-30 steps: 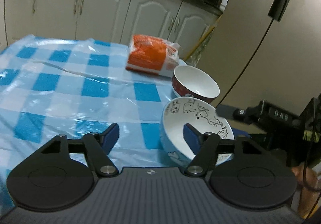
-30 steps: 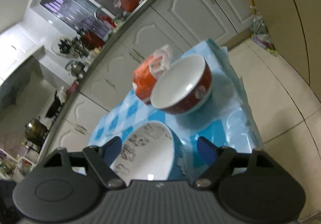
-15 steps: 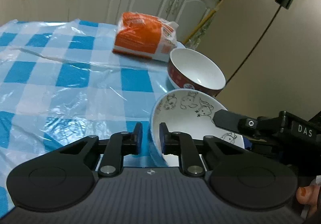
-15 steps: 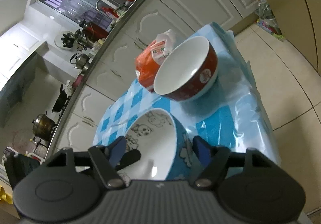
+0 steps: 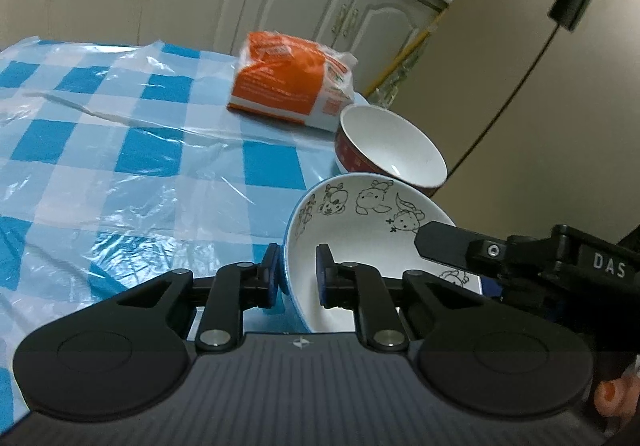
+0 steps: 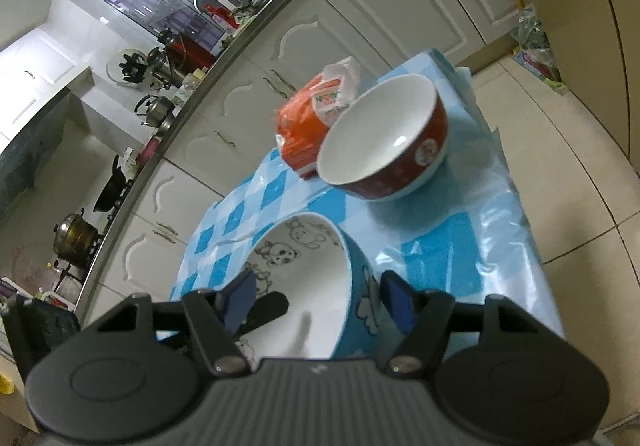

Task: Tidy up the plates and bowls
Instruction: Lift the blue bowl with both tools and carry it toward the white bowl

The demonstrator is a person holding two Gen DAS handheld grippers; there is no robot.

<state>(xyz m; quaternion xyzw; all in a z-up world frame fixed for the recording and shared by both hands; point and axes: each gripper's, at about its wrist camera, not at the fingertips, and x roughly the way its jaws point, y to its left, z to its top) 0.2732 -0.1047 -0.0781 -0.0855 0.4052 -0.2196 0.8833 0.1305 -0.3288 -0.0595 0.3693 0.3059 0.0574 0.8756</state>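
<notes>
Blue bowl (image 5: 372, 246) sits near table (image 5: 120, 174) edge, just beside red bowl (image 5: 392, 150), orange pack (image 5: 292, 82) behind. Left gripper (image 5: 298, 278) clamped on blue bowl's near rim, one pad inside, one outside. Right gripper (image 6: 316, 300) straddles the opposite wall, jaws closing, pads not yet pressing that I can see. Bowl looks glazed ceramic: stiff, fairly heavy, slick, chips if knocked against red bowl. Rim pinch is the only hold; two opposite grips should keep it from tilting. Cloth is loose plastic, may drag
</notes>
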